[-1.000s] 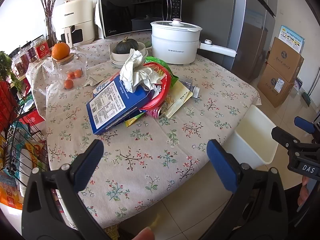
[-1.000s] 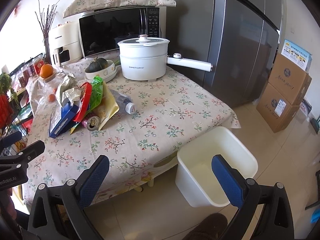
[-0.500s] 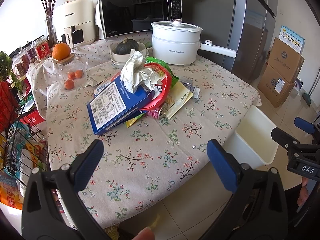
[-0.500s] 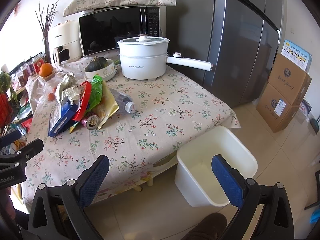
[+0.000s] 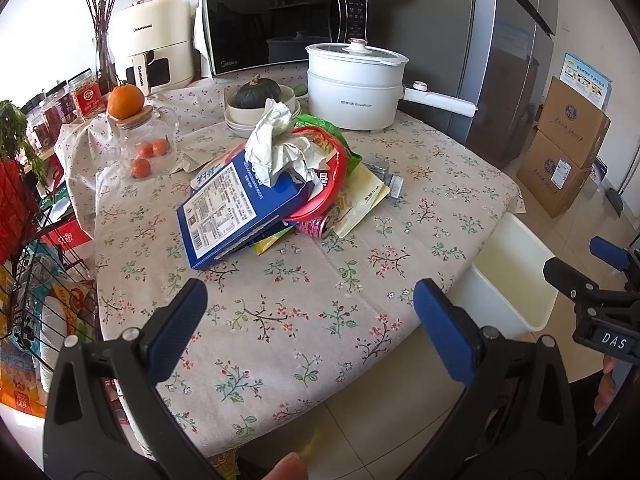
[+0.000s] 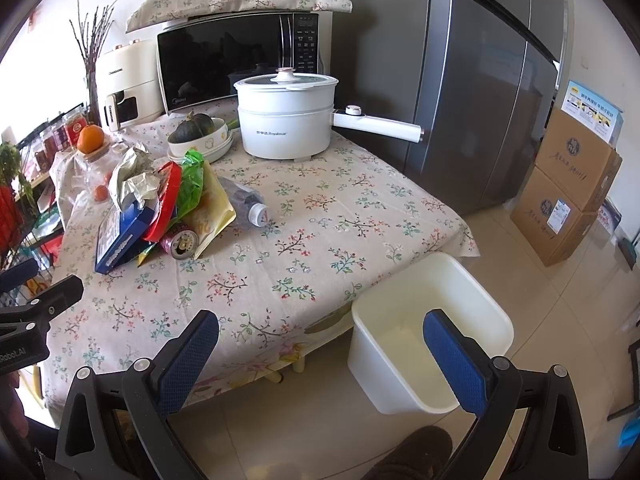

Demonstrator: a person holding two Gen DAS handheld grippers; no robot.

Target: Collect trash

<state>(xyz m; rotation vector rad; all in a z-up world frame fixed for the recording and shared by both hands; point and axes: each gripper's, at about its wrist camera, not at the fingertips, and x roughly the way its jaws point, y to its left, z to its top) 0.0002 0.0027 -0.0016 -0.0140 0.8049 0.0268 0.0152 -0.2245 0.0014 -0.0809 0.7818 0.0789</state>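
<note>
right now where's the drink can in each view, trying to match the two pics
Left wrist view: the drink can lies just right of centre, at the near edge of the trash pile, under the red lid.
Right wrist view: the same can lies left of centre, open end toward the camera, right of the blue box.
Shared landmark: the white pot at the back of the table.
</note>
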